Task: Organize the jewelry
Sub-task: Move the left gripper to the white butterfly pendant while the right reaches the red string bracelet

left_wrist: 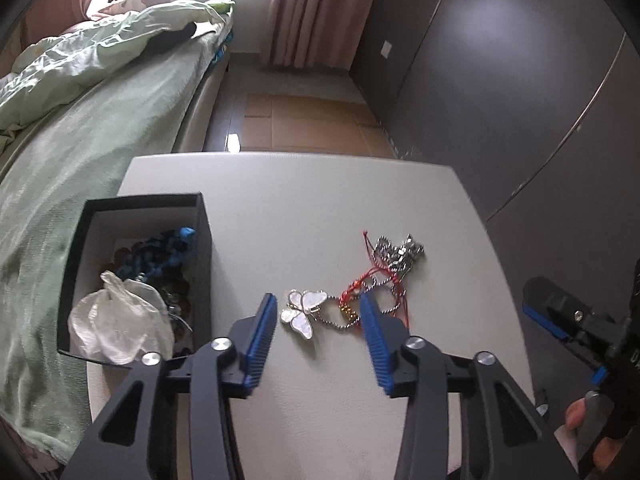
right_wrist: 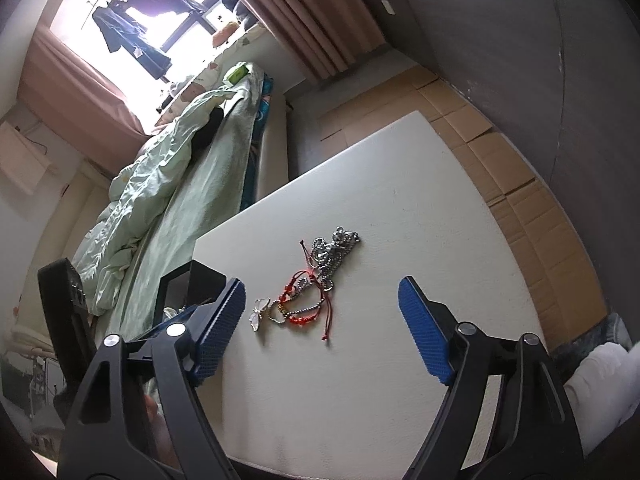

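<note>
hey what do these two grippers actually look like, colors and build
Both match. The left gripper and right gripper have matte black linkage arms with triangular cutouts and round silver pivot bolts. Each finger carries a long blue ribbed pad. No cables or markings are visible. A bare hand grips the right one's black handle.

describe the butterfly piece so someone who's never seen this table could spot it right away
Start at the white table and find the black box at its left edge. Just right of the box lies a tangle of jewelry; the butterfly pendant is its nearest-to-box end. It alone is flat, white and pearly with wings, unlike the red cord bracelet and silver bead chain beside it.
</note>
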`<state>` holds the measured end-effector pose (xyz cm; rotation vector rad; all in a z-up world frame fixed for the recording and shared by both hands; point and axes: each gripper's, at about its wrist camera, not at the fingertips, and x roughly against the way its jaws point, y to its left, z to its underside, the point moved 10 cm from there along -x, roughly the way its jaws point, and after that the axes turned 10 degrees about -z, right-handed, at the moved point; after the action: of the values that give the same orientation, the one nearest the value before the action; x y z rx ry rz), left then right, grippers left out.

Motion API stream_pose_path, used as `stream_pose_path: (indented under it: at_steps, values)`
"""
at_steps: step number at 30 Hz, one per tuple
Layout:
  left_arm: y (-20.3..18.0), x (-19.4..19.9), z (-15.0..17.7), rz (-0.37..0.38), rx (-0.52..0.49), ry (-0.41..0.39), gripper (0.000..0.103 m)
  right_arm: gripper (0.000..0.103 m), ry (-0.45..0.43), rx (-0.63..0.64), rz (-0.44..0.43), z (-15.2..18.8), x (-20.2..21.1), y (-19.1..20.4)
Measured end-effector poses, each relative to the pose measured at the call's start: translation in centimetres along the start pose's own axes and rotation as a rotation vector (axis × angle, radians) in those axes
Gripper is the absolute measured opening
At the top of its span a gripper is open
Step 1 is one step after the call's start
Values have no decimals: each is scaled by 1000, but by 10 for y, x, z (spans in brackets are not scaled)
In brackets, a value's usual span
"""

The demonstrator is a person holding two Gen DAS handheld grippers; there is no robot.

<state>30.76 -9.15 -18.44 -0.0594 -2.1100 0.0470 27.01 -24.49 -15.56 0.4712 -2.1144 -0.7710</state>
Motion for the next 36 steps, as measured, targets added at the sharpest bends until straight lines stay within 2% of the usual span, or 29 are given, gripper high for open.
stream_pose_path:
  at_steps: [6,10,17,20,22,31,36]
  values:
    - [-5,-20,9,-42,-27,45,35,77,13,-2,4,2,-4,-7]
    - [-8,-35,10,-53,5,86,35,77,22,-13,4,2,-8,-9]
    - [-5,-55,10,-152,98,130,37,77,31,-14,3,3,-9,-12]
    - [-4,-57,6,-184,140,117,61,77,32,-18,1,2,-9,-13]
    - [-2,-57,5,-226,155,106,62,77,33,-20,0,2,-9,-14]
    - [10,-62,17,-291,322,153,60,77,34,-24,-20,-2,-8,-15]
    - [16,-64,13,-339,380,141,58,77,45,-14,-31,0,-12,-10]
